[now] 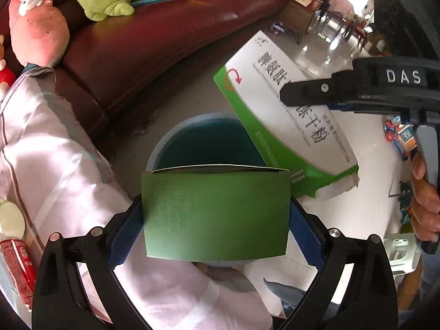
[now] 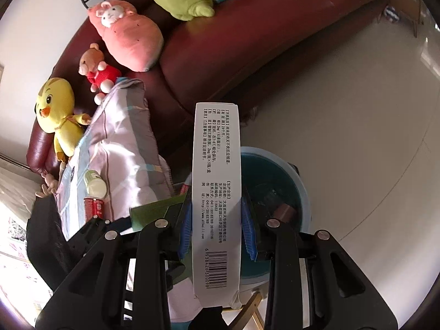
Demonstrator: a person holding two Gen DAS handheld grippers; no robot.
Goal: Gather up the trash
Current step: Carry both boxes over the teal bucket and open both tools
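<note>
Hanging over the round blue plastic bin (image 1: 176, 143), both loads look like light, hollow paperboard that will dent if squeezed hard. The left gripper (image 1: 216, 217) has its blue ribbed pads clamped on the two short sides of a small dark-green carton (image 1: 216, 214), a sound hold across its stiffer edges. The right gripper (image 2: 217, 220) pinches a long white-and-green medicine box (image 2: 217, 181) across its broad faces near the barcode end, so most of its length sticks out forward and could swing. One end flap of that box looks torn in the left wrist view, so that end is best left alone.
</note>
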